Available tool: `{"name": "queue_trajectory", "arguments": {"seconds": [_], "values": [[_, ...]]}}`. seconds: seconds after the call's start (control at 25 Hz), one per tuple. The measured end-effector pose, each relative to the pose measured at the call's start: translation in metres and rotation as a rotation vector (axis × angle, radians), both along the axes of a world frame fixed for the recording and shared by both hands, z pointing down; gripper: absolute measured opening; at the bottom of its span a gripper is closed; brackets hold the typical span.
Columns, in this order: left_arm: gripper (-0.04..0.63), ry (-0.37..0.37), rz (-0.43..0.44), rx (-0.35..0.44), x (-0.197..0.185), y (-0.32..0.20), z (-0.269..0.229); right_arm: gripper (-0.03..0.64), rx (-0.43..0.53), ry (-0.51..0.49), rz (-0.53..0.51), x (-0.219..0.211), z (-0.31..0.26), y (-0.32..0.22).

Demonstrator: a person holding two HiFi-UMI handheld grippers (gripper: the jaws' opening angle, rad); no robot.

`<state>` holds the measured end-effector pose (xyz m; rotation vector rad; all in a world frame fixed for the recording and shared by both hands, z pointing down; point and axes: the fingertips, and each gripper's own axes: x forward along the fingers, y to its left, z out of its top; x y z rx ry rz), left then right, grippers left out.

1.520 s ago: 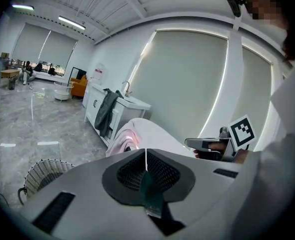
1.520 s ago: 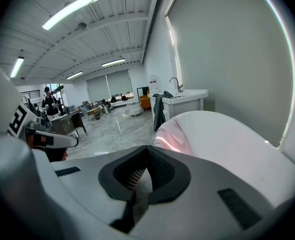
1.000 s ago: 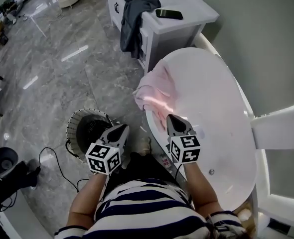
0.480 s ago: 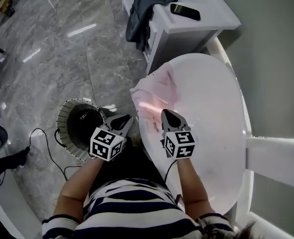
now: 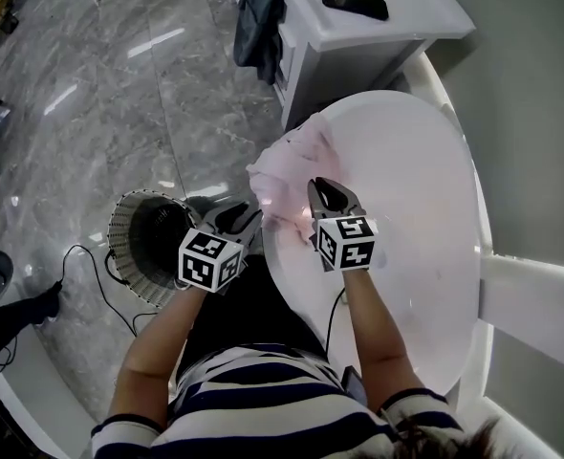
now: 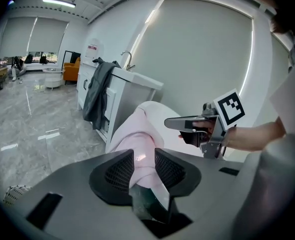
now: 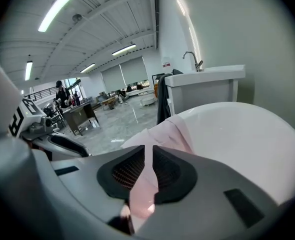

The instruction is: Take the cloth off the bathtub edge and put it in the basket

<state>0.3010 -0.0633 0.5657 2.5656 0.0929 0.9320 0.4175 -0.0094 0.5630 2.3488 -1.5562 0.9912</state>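
Our pink cloth [image 5: 292,165] hangs over the bathtub edge [image 5: 271,249]. Our left gripper [image 5: 247,216] is just beside the cloth's near corner. Its jaws have just been opening and stand partly apart, with the cloth showing in the gap, not squeezed. Our right gripper [image 5: 322,191] is over the cloth on the tub side, its jaws almost closed, holding nothing. The basket [image 5: 121,242] stands on the floor by our left gripper.
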Motion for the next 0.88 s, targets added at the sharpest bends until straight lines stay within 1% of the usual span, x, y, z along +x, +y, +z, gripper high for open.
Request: {"name": "queue_trajectory", "arguments": {"seconds": [0.04, 0.12, 0.2, 0.36, 0.48, 0.6, 0.8, 0.88], "values": [[0.123, -0.004, 0.003, -0.004, 0.004, 0.000, 0.002, 0.051, 0.003, -0.016, -0.002, 0.004, 0.003, -0.002], [0.132, -0.010, 0.010, -0.015, 0.012, 0.003, 0.006, 0.125, 0.012, -0.052, -0.012, 0.009, 0.009, -0.006], [0.141, -0.017, 0.014, -0.023, 0.018, 0.005, 0.012, 0.178, 0.028, -0.085, -0.031, 0.014, 0.016, -0.011], [0.150, -0.037, -0.008, -0.045, 0.027, 0.000, 0.024, 0.249, 0.042, -0.142, -0.078, 0.018, 0.029, -0.023], [0.160, -0.045, -0.016, -0.058, 0.035, -0.003, 0.029, 0.276, 0.040, -0.169, -0.084, 0.025, 0.036, -0.028], [0.166, -0.053, -0.002, -0.065, 0.040, 0.000, 0.032, 0.307, 0.038, -0.214, -0.080, 0.033, 0.043, -0.032], [0.183, -0.059, 0.000, -0.092, 0.045, 0.002, 0.037, 0.350, 0.095, -0.407, -0.132, 0.037, 0.057, -0.038], [0.204, -0.060, 0.000, -0.115, 0.049, 0.003, 0.039, 0.351, 0.114, -0.456, -0.161, 0.036, 0.059, -0.040]]}}
